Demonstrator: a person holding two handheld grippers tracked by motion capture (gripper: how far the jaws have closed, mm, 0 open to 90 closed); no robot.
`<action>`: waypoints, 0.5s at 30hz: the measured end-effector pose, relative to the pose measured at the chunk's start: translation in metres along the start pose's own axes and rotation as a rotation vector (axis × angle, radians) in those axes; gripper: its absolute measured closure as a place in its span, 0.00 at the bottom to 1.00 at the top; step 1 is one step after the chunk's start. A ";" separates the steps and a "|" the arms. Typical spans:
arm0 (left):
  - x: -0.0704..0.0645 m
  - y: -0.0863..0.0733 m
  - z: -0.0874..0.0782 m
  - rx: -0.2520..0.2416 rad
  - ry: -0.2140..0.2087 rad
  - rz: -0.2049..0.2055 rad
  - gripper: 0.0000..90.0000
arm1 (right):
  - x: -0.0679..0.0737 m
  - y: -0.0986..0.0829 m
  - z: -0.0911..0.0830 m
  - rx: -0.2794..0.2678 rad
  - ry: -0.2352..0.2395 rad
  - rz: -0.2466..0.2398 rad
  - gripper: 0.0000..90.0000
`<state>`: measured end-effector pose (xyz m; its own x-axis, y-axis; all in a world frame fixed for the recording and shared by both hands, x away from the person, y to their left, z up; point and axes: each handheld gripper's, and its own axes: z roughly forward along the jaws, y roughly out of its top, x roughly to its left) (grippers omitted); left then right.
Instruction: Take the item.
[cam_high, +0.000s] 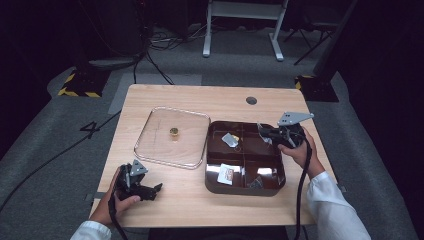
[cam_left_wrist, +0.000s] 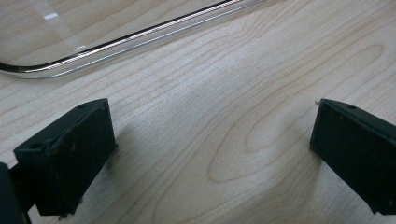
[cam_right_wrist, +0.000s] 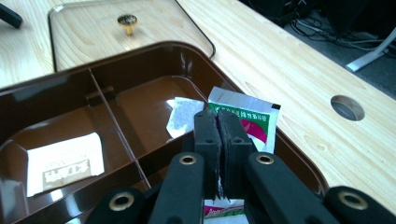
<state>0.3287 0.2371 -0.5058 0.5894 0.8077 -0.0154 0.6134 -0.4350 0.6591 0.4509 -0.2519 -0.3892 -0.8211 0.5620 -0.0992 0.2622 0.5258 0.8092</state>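
My right gripper (cam_right_wrist: 219, 135) is shut on a green, white and red sachet (cam_right_wrist: 247, 117) and holds it upright over the back right part of the brown compartment tray (cam_right_wrist: 116, 58). In the high view this gripper (cam_high: 264, 131) hangs over the tray's (cam_high: 245, 190) far right side. A silvery packet (cam_high: 230, 139) lies in a back compartment, and a white packet with brown print (cam_high: 226, 174) in the front left one. My left gripper (cam_high: 152, 191) rests on the table near its front left. It stands open (cam_left_wrist: 212, 154) with bare wood between its jaws.
A clear lid (cam_high: 172, 136) with a small gold knob (cam_high: 173, 132) lies flat left of the tray; its rim (cam_left_wrist: 140, 39) runs just beyond my left gripper. A round cable hole (cam_high: 251, 100) is in the tabletop at the back right. Dark packets (cam_high: 256, 183) sit in the front right compartment.
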 end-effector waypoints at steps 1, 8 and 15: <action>0.000 0.000 0.000 0.001 0.000 0.001 0.00 | 0.000 0.000 0.000 0.000 0.000 0.000 0.98; 0.000 0.000 0.000 0.001 0.000 0.001 0.00 | 0.000 -0.001 -0.009 -0.012 0.005 -0.006 0.98; 0.000 0.000 0.000 0.000 0.000 0.000 0.00 | 0.000 0.000 -0.019 -0.033 0.003 -0.009 0.98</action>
<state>0.3286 0.2370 -0.5058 0.5892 0.8079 -0.0153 0.6135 -0.4350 0.6591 0.4410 -0.2641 -0.3777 -0.8248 0.5556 -0.1049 0.2379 0.5093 0.8271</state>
